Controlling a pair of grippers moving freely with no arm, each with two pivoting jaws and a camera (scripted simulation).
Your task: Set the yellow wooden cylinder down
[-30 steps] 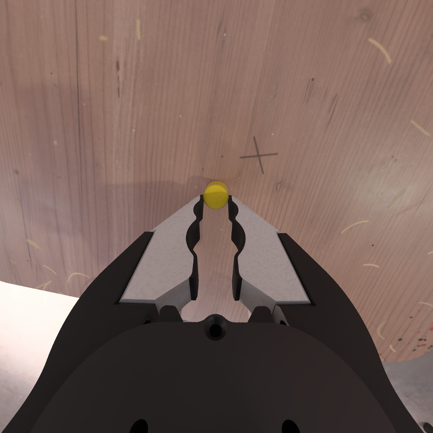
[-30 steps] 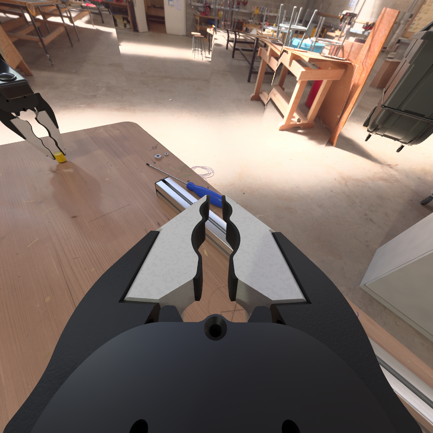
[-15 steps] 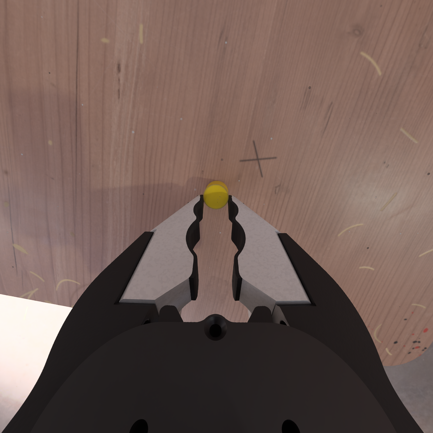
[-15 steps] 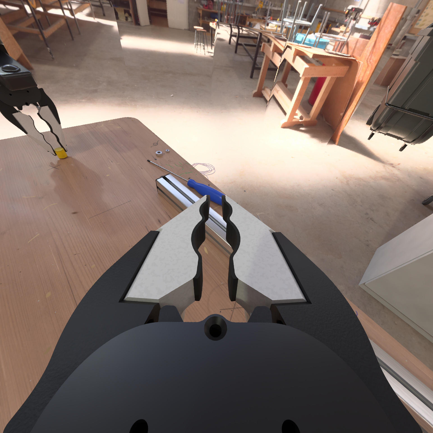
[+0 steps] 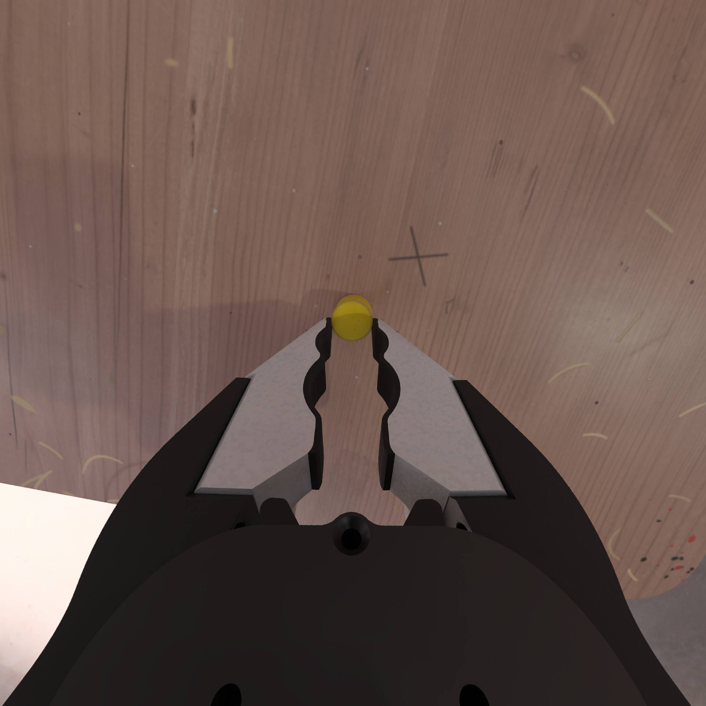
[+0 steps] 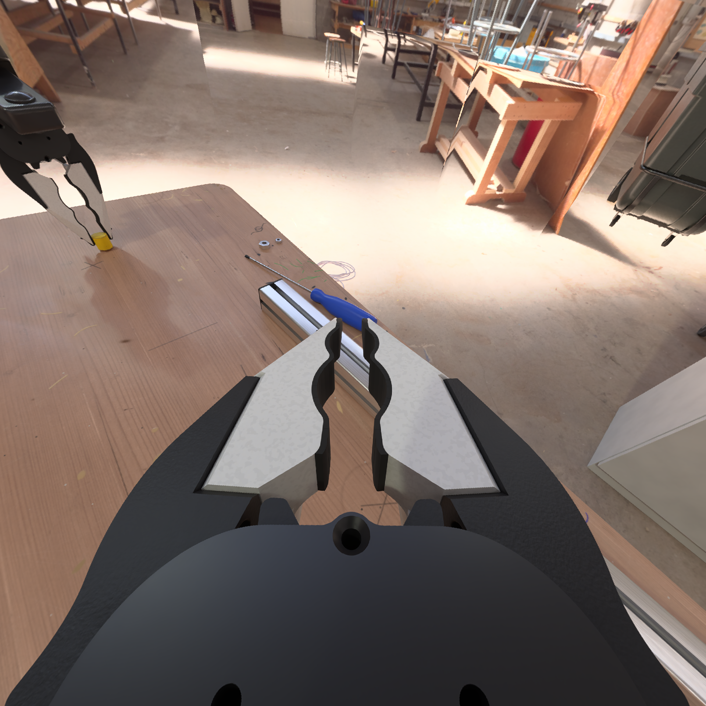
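Observation:
The yellow wooden cylinder (image 5: 352, 320) is pinched between the tips of my left gripper (image 5: 350, 324), which is shut on it and points down at the wooden table (image 5: 229, 191). In the right wrist view the cylinder (image 6: 102, 241) sits at the table surface under the left gripper (image 6: 100, 237) at the far left; I cannot tell whether it touches the wood. My right gripper (image 6: 350, 324) is empty. Its jaws stand a narrow gap apart, above the table's right edge.
A pencilled cross (image 5: 418, 255) marks the table just right of the cylinder. A blue-handled screwdriver (image 6: 342, 307), an aluminium rail (image 6: 305, 317), small nuts (image 6: 264, 243) and a loop of thin wire (image 6: 338, 269) lie near the right edge. Workbenches (image 6: 508, 103) stand on the floor beyond.
Almost nothing. The left gripper keeps its hold on the cylinder with only a slight drift over the table. The scene in the right wrist view has slid up a little.

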